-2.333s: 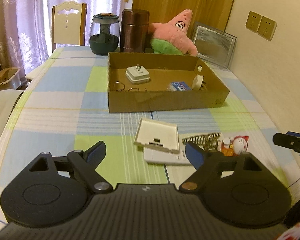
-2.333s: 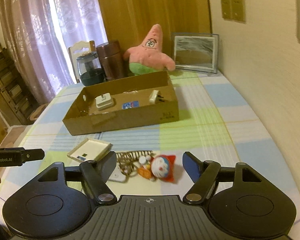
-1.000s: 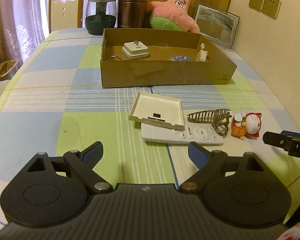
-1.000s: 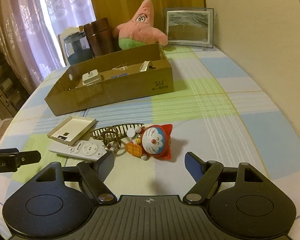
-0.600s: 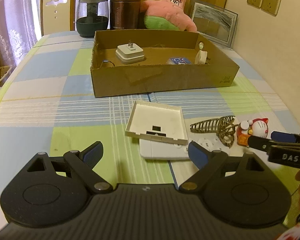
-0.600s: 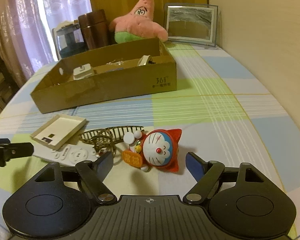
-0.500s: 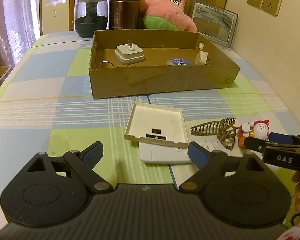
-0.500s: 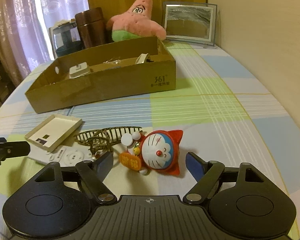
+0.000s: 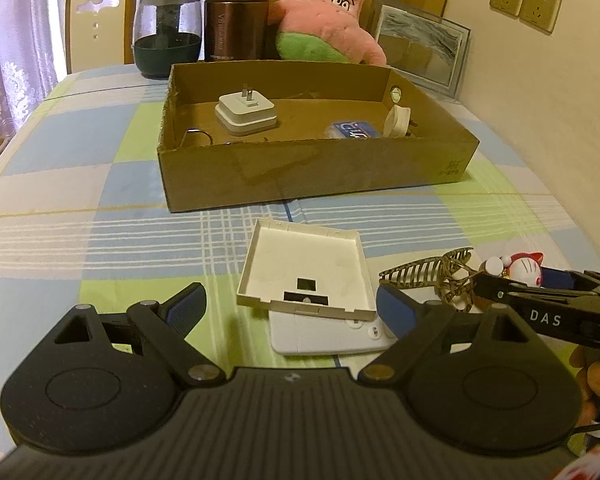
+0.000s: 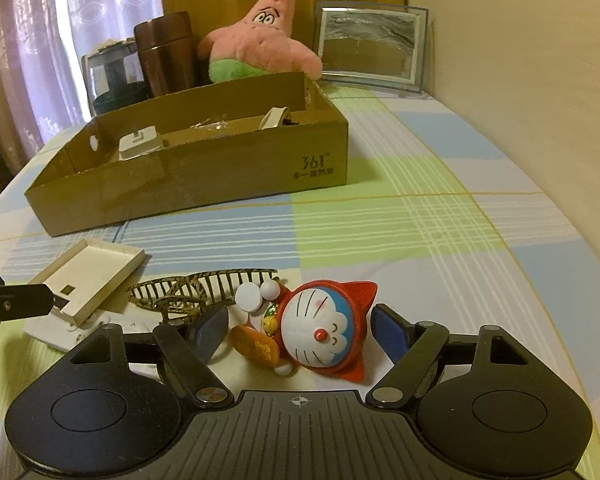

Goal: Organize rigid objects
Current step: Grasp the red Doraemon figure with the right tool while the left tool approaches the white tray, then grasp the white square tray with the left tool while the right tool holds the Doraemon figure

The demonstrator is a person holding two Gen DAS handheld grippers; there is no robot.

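Note:
A red-and-white Doraemon toy (image 10: 320, 336) with an orange tag lies on the checked tablecloth, between the fingers of my right gripper (image 10: 300, 328). The gripper is open and its pads stand beside the toy without pressing it. A brown hair claw (image 10: 204, 284) lies just left of the toy. My left gripper (image 9: 290, 306) is open over a white remote (image 9: 324, 336) with a white plastic cover (image 9: 304, 268) resting on it. The left wrist view also shows the toy (image 9: 524, 268) and the right gripper (image 9: 516, 280) at the right edge.
A shallow cardboard box (image 9: 312, 176) behind the loose things holds a white plug adapter (image 9: 246, 116), a blue-labelled pack (image 9: 356, 130) and small items. Behind it stand a brown flask (image 9: 236, 12), a glass jar (image 9: 166, 32), a pink star plush (image 9: 328, 24) and a picture frame (image 9: 420, 56). A wall runs along the right.
Both grippers have come forward and lower toward the loose things. The toy now sits between the right fingers, and the remote and cover lie closer to the left fingers.

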